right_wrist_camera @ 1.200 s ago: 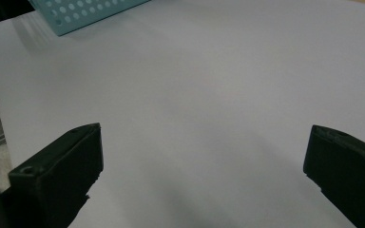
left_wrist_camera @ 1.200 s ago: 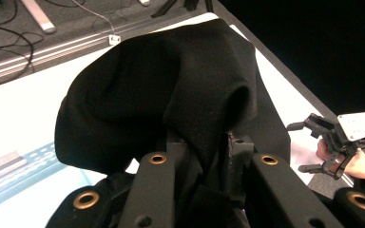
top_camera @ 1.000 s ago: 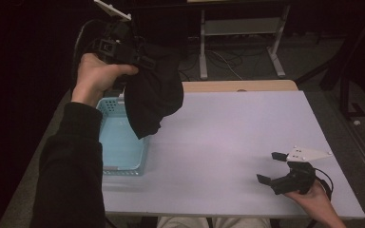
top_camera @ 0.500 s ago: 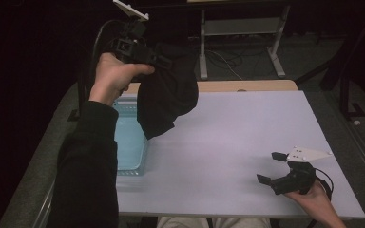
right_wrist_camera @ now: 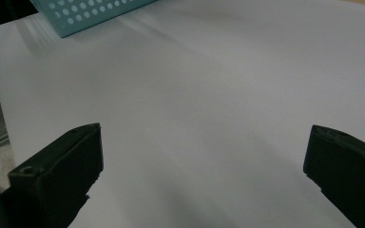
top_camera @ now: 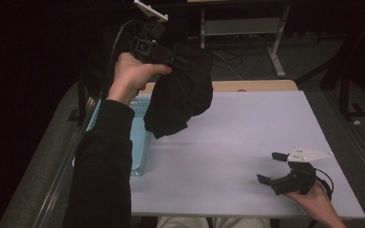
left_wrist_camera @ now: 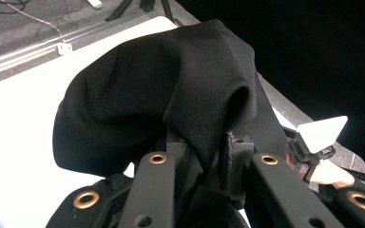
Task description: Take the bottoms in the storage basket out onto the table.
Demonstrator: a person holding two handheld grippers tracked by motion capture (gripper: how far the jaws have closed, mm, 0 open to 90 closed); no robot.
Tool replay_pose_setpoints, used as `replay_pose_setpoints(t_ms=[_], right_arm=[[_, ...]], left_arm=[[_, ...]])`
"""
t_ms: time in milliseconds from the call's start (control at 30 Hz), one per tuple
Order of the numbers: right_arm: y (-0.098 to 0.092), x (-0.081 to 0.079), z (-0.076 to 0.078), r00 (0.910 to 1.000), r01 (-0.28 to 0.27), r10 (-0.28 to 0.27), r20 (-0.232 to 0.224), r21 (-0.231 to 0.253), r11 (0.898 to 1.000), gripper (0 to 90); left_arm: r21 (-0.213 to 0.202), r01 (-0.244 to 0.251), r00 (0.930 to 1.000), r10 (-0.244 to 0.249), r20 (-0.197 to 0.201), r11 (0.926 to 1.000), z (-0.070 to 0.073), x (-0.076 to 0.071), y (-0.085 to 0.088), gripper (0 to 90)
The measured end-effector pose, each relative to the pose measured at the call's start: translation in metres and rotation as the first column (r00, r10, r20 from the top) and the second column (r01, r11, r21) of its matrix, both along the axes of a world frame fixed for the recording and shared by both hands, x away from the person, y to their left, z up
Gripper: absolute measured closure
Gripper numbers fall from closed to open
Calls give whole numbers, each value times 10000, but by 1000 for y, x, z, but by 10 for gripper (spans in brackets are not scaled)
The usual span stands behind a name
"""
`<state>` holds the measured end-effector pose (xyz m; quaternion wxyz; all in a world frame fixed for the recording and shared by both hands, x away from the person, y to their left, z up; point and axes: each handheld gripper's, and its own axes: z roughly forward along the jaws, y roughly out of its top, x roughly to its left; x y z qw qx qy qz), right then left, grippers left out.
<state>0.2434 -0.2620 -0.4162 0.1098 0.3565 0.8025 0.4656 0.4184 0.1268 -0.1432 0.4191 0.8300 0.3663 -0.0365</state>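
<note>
Left gripper (top_camera: 178,59), raised above the table, clamps black cloth (top_camera: 180,97); right gripper (top_camera: 276,167) rests low, jaws wide, holding nothing.

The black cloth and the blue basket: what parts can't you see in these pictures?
- Black cloth: in the left gripper view its pinched part sits hidden between the left gripper jaws, and its far side hangs behind its own folds.
- Blue basket: in the high view the sleeve and the cloth cover most of it, so its inside cannot be made out; the right gripper view's top edge cuts it off.
</note>
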Motion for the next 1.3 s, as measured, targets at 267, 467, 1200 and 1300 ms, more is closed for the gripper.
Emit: replay_pose_setpoints(t_ms=[267,467,1200,1300], right_arm=[[0,0,0,10000,-17,17,16,8,10000,0],[0,0,0,10000,-32,32,16,22,10000,0],[-3,-1,1,10000,48,-48,-1,103,9999,0],[-3,-1,1,10000,43,-43,-5,99,9999,0]], left_arm=[[-56,352,9994,-352,-53,9994,-3,2,-19,782],[-129,536,9984,-537,-145,9985,-11,5,-29,781],[-529,1076,9905,-1116,-799,9928,-64,22,-63,781],[-564,1113,9895,-1159,-867,9922,-71,23,-64,781]])
